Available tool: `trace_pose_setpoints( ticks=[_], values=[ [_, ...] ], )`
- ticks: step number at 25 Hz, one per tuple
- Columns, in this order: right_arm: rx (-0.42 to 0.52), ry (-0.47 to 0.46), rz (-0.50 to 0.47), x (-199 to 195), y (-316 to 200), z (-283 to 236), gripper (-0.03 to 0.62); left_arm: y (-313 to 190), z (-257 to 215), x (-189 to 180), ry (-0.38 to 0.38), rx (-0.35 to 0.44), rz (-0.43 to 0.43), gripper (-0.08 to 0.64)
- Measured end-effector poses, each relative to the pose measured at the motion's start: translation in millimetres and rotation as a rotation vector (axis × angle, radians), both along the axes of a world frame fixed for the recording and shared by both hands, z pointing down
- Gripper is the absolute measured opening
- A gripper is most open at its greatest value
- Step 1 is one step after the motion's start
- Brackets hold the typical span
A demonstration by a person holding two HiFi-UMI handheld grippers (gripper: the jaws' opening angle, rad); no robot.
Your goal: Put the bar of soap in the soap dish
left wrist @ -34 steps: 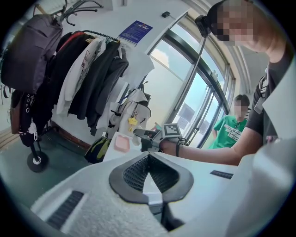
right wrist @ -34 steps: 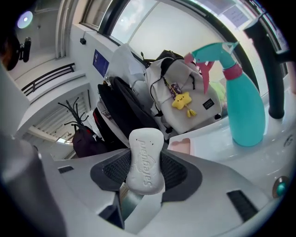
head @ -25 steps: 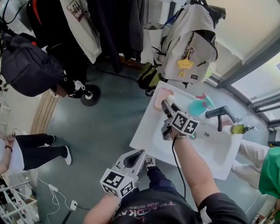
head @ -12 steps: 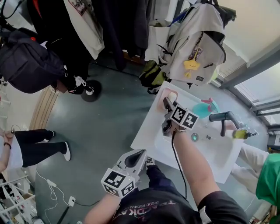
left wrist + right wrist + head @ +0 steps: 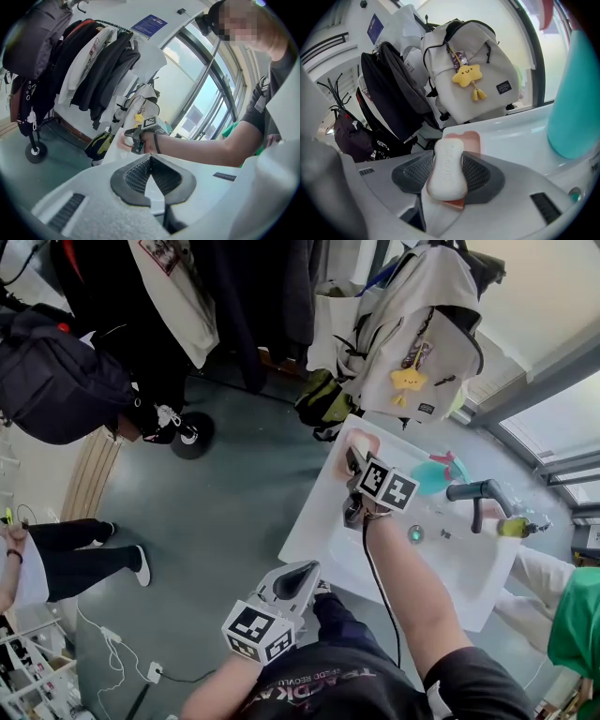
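Delivery seems near its end: right gripper (image 5: pixel 448 160) pinches the white oval bar of soap (image 5: pixel 446 171) in its jaws, pink plastic soap dish (image 5: pixel 469 139) just beyond at 12 o'clock, needing lowering and release; left gripper (image 5: pixel 150 158) has jaws pressed together.

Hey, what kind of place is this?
Likely a wash corner beside a cloakroom: a white rectangular washbasin with a black tap, dark coats hanging nearby, and a white fabric backpack.
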State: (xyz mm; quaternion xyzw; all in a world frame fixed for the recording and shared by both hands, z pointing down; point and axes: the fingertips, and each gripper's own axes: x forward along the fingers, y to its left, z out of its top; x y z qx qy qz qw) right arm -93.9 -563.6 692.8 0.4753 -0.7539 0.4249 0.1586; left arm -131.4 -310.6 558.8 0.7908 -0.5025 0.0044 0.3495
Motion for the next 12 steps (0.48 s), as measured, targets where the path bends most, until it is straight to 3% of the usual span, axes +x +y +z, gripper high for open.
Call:
trace_pose_setpoints(
  ticks=[8, 12],
  values=[
    [0.030, -0.007, 0.038, 6.0, -4.0, -11.3, 0.192, 4.7, 0.5, -1.9, 0.005, -0.005, 0.001, 0.009],
    [0.067, -0.017, 0.054, 14.4, 0.1, -20.0, 0.032, 7.0, -1.4, -3.1, 0.001, 0.004, -0.002, 0.009]
  ],
)
